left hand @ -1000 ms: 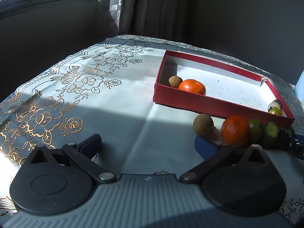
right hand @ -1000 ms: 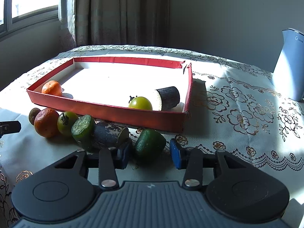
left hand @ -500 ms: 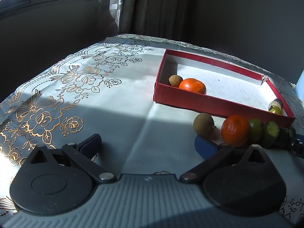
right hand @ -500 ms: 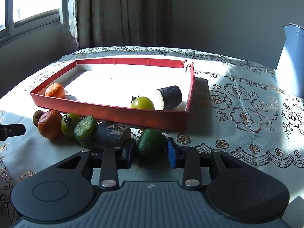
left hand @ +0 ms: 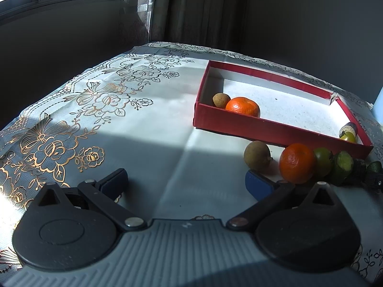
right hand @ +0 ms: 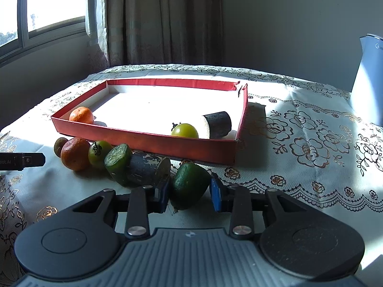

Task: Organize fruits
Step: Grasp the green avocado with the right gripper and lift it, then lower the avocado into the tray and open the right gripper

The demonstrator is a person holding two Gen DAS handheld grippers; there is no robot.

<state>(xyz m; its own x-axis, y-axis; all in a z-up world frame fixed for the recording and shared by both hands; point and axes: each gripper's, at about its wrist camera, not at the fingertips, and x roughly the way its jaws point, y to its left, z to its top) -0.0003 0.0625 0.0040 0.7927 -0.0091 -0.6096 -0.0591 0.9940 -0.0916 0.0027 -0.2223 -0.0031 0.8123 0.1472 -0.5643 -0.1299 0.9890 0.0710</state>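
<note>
The green fruit chunk point(right hand: 189, 189) has just been clamped by the right tool point(right hand: 189, 192); transfer into the red tray point(right hand: 148, 138) is now possible, while the left tool point(left hand: 185, 179) is held wide.

We see a home, most likely a dining or living room. A table point(right hand: 311, 110) wears a pale cloth point(left hand: 100, 110) printed with gold flowers and a lace-like border. Behind it hang long patterned curtains point(right hand: 162, 19) beside a sunlit window point(right hand: 47, 7) with a plain frame, and 1 bare grey wall point(right hand: 287, 24) closes the corner. A white kettle or jug point(right hand: 371, 79) stands at the table's far right edge, a domestic thing among domestic furnishings.
</note>
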